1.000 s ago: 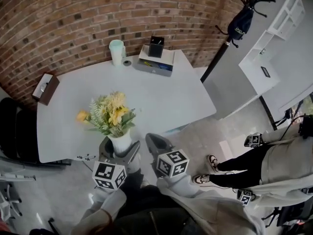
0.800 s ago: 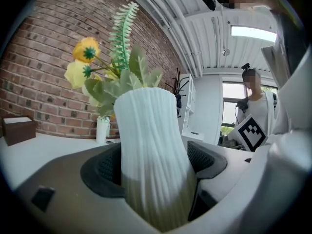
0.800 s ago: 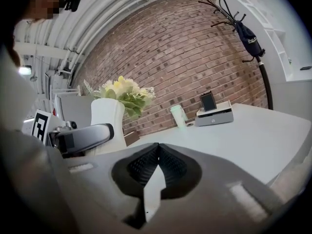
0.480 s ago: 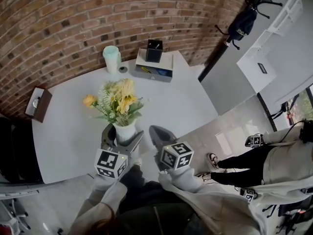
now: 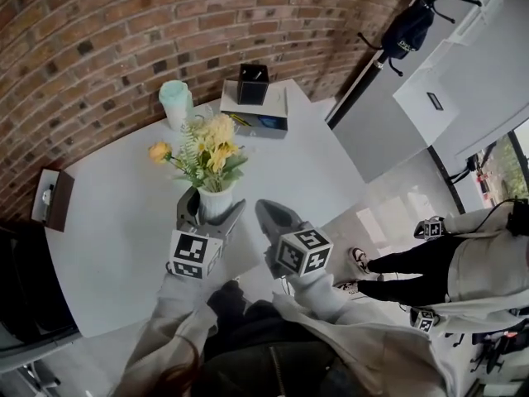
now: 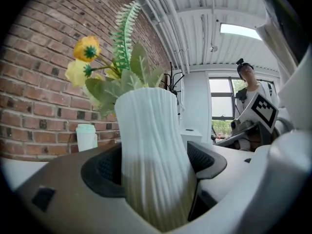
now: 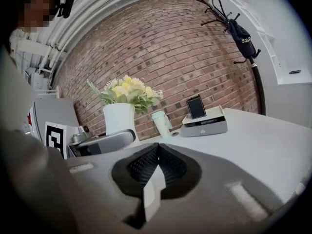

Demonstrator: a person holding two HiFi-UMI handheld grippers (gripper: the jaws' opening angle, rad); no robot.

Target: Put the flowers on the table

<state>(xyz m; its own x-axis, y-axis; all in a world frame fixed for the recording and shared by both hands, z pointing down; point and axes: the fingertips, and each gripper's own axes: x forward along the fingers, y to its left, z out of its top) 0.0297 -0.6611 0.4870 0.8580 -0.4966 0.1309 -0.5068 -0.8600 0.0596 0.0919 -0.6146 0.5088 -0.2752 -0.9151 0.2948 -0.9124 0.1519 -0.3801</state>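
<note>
At the centre of the head view, my left tongs are pinching the white ribbed vase of yellow flowers over the pale grey counter. My right tongs are sitting pressed together, empty, just beside. I am judging that letting go before the base is resting flat risks tipping this top-heavy bouquet.

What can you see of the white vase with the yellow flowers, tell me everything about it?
The white vase is tall, vertically ribbed and matte, like plastic or ceramic. It stands roughly upright, clamped low on its body between the left claw's jaws, over the near part of the table. Yellow flowers and green fern-like leaves rise from its mouth. Whether its base touches the table cannot be seen.
</note>
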